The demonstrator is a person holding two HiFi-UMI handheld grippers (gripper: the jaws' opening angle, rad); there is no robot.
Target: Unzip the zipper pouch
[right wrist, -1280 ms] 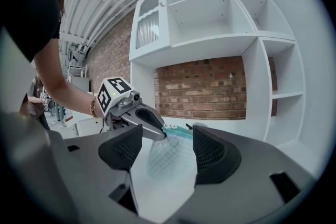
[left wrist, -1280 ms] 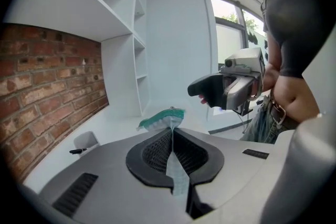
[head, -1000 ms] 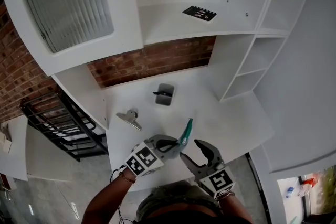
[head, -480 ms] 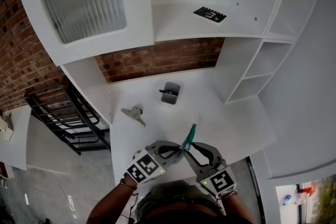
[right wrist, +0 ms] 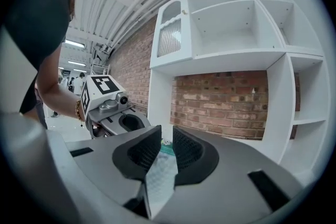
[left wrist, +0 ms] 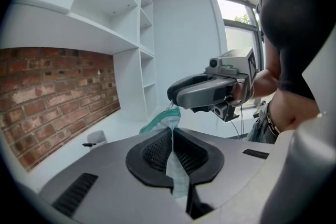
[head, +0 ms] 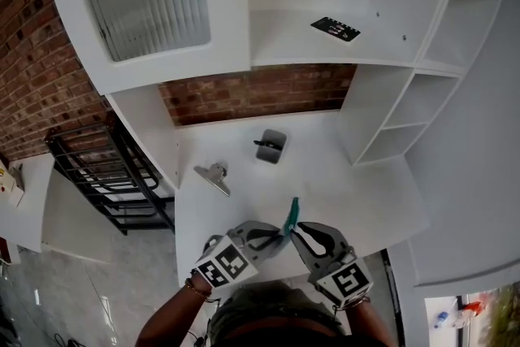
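A clear zipper pouch (head: 291, 212) with a teal zipper edge hangs in the air over the white table's (head: 357, 199) front edge. My left gripper (head: 280, 234) is shut on its lower left part; in the left gripper view the film (left wrist: 169, 122) runs between the closed pads. My right gripper (head: 295, 231) comes from the right. Its jaws have just been closing and now pinch the pouch (right wrist: 159, 176) near the teal edge, a narrow gap between the pads filled by the pouch. Each gripper shows in the other's view: the right gripper (left wrist: 176, 98) and the left gripper (right wrist: 137, 127).
A small grey holder (head: 272, 146) with a black piece stands mid-table near the brick wall. A metal clip (head: 213, 177) lies to the left. A black card (head: 335, 28) rests on the upper shelf. Open shelves (head: 398, 126) rise at the right, a black rack (head: 106, 175) at the left.
The right gripper's jaws, wide open a second ago, have closed onto the pouch. The left gripper has kept its grip and shifted slightly. The head view has drifted.
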